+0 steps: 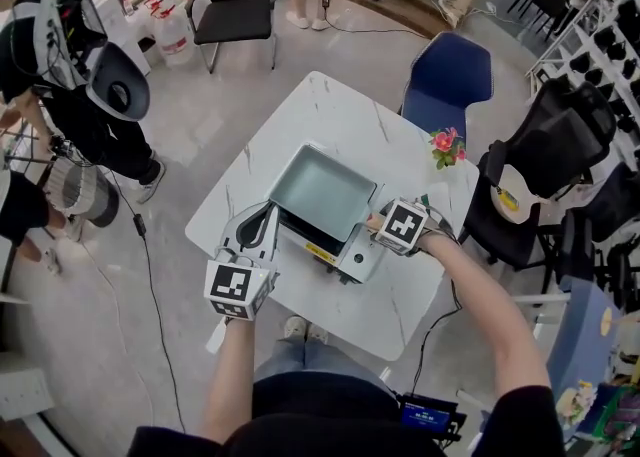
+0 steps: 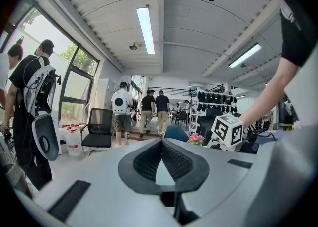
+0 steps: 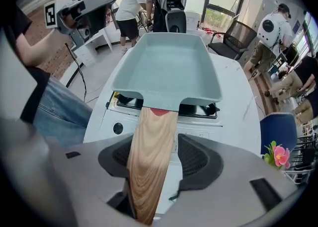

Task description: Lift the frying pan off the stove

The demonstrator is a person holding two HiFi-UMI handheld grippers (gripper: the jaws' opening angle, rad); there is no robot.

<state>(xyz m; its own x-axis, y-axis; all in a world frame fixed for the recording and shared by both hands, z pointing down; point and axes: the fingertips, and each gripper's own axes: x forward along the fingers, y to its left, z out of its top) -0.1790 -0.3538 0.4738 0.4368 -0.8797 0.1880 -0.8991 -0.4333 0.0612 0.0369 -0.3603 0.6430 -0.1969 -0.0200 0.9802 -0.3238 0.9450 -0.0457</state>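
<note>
A square pale-teal frying pan (image 1: 322, 190) sits on a white portable stove (image 1: 345, 257) on the marble table (image 1: 330, 105). In the right gripper view the pan (image 3: 169, 67) fills the middle, and its wooden handle (image 3: 151, 156) runs toward the camera. My right gripper (image 1: 386, 229) points steeply down at the stove's right end, open, straddling the handle (image 3: 157, 146). The handle rests against the left pad, with a gap to the right pad. My left gripper (image 1: 268, 211) hovers near level beside the pan's left side, shut with nothing held (image 2: 161, 144).
A small pot of pink flowers (image 1: 446, 145) stands on the table's right part. A blue chair (image 1: 448, 75) is behind the table, a black chair (image 1: 235, 5) farther back. A person with a backpack (image 1: 80, 75) stands at the left, and cables lie on the floor.
</note>
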